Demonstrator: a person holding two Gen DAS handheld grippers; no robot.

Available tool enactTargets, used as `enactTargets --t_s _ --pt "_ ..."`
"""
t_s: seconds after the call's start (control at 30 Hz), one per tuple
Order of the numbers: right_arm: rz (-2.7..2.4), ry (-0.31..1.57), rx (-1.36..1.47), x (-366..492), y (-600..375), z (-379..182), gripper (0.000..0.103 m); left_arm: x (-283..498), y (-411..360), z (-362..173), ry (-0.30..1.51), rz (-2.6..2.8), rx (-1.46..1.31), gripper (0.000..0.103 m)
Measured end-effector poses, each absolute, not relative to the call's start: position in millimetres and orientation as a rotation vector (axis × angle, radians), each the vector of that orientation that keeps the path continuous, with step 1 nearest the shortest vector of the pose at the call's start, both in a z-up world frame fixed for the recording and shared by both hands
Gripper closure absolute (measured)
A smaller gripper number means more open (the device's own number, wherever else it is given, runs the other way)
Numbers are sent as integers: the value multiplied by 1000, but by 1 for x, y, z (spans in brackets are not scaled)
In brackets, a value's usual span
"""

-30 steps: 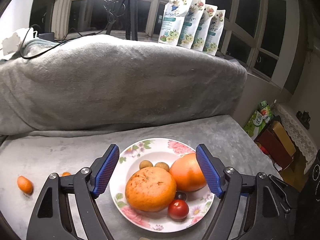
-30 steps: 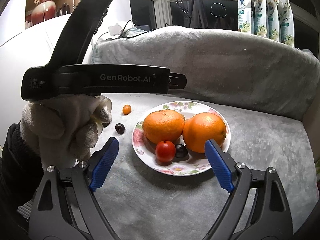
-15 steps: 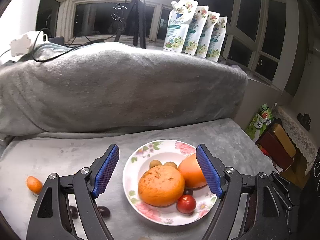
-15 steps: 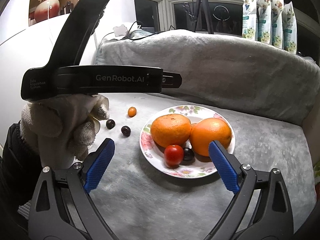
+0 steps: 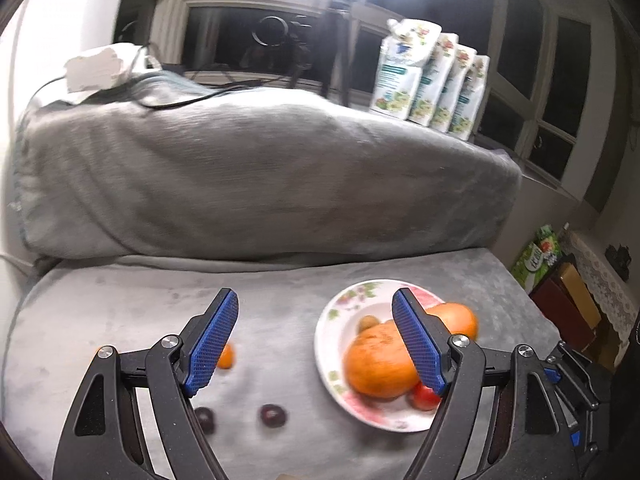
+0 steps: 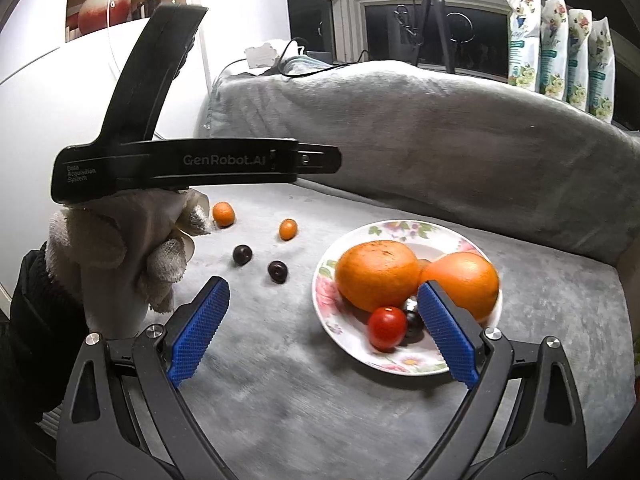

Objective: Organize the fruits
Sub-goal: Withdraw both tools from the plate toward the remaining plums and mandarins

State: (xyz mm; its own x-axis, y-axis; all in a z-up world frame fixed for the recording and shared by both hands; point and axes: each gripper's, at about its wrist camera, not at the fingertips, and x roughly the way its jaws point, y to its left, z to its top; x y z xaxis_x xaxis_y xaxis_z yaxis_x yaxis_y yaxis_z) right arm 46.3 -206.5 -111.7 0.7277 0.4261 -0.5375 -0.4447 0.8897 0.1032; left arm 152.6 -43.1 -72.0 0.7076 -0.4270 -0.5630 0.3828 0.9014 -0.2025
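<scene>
A floral plate (image 6: 362,364) on a grey blanket (image 6: 400,128) holds two oranges (image 6: 376,274), a cherry tomato (image 6: 387,328) and a dark cherry. Two kumquats (image 6: 288,229) and two cherries (image 6: 277,271) lie loose to its left. Left gripper (image 5: 316,340) and right gripper (image 6: 322,330) both hover released, grasping nothing.

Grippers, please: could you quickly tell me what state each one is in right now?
Left gripper: open, holding nothing, above the grey blanket.
Right gripper: open, holding nothing, in front of the plate.
</scene>
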Motion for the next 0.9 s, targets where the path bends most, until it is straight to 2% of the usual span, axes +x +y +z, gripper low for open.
enactTargets --t_s 0.43,0.77,0.83,0.9 --pt "559 593 -81 54 -164 -112 6 168 41 -82 646 -297 -142 23" --pt "635 614 -88 68 -135 -119 6 180 91 -112 703 -230 -202 24" --pt "658 623 -86 73 -127 -121 6 185 98 -122 732 -222 -224 25" --pt "677 636 -87 79 -119 -125 6 189 101 -132 758 -219 -232 33"
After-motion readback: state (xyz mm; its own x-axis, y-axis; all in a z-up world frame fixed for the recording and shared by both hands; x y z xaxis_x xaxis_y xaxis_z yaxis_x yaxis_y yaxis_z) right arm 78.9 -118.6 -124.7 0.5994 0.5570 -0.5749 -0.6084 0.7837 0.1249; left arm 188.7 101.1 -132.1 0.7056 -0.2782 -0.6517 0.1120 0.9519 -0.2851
